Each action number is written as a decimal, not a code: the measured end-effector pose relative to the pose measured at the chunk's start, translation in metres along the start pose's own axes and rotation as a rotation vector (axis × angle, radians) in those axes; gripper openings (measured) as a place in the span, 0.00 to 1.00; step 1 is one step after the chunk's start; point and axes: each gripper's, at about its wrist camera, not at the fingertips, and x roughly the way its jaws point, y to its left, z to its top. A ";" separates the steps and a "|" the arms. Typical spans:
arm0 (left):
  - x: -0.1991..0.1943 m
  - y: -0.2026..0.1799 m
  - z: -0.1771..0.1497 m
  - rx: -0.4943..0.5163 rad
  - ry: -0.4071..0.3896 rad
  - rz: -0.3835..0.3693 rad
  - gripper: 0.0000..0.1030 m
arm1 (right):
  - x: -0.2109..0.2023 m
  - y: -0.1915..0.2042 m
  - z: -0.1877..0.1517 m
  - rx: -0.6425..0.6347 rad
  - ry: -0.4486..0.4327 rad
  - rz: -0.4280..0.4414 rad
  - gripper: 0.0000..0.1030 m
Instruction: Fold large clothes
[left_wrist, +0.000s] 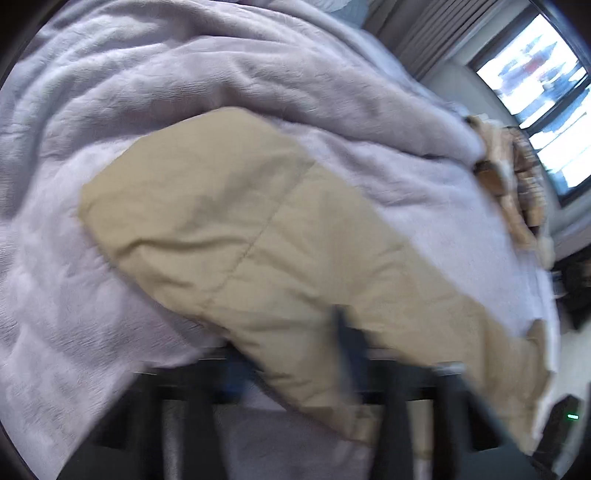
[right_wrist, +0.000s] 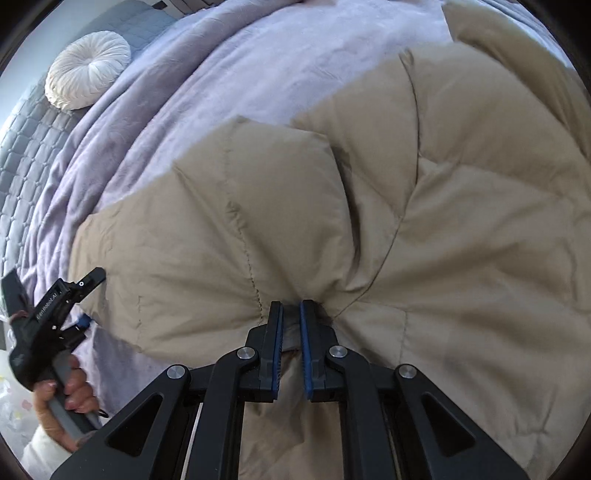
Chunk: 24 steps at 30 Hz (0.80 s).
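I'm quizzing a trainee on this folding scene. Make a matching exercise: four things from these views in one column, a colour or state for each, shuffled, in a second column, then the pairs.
Column one:
1. puffer jacket
2. blanket
3. round cushion
4. right gripper

Column two:
A. white, pleated, with a dimple at its centre
B. pale lilac, spread over the bed
C. tan, quilted, lying on the bed
D. black with blue-edged fingers, pinching a bunch of tan fabric

Pairs: 1-C, 2-B, 3-A, 4-D
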 end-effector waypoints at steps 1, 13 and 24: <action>-0.002 0.001 0.003 -0.012 0.008 -0.074 0.06 | 0.002 -0.001 0.001 0.003 0.001 -0.002 0.08; -0.072 -0.136 0.004 0.321 -0.067 -0.365 0.06 | 0.005 -0.013 -0.003 0.027 -0.010 0.027 0.06; -0.061 -0.351 -0.135 0.756 0.133 -0.554 0.06 | -0.114 -0.101 -0.050 0.181 -0.116 0.153 0.06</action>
